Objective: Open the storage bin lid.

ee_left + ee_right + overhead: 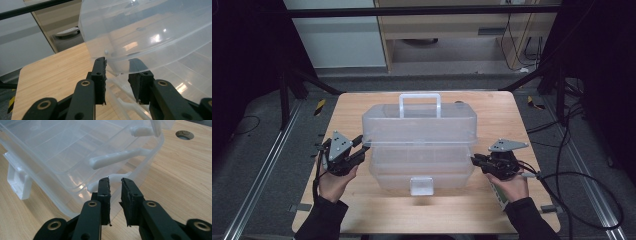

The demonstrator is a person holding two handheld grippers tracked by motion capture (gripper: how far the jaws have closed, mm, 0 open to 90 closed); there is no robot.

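A clear plastic toolbox [419, 165] sits mid-table with its upper section [419, 122] lifted up and back on white link arms [117, 158]; a white handle [420, 104] stands on top. My left gripper [360, 146] is at the upper section's left corner. In the left gripper view it [117, 75] is open, one jaw outside the clear wall [150, 37] and one behind it. My right gripper [474, 159] is at the right end of the base. In the right gripper view it [115, 187] is narrowly open at the base's corner rim [147, 162].
The wooden table [362, 210] has bare strips at the front and both sides of the box. A white latch [421, 186] hangs at the box's front. A round hole [184, 135] is in the tabletop beyond the box. Cables trail off the table's right edge.
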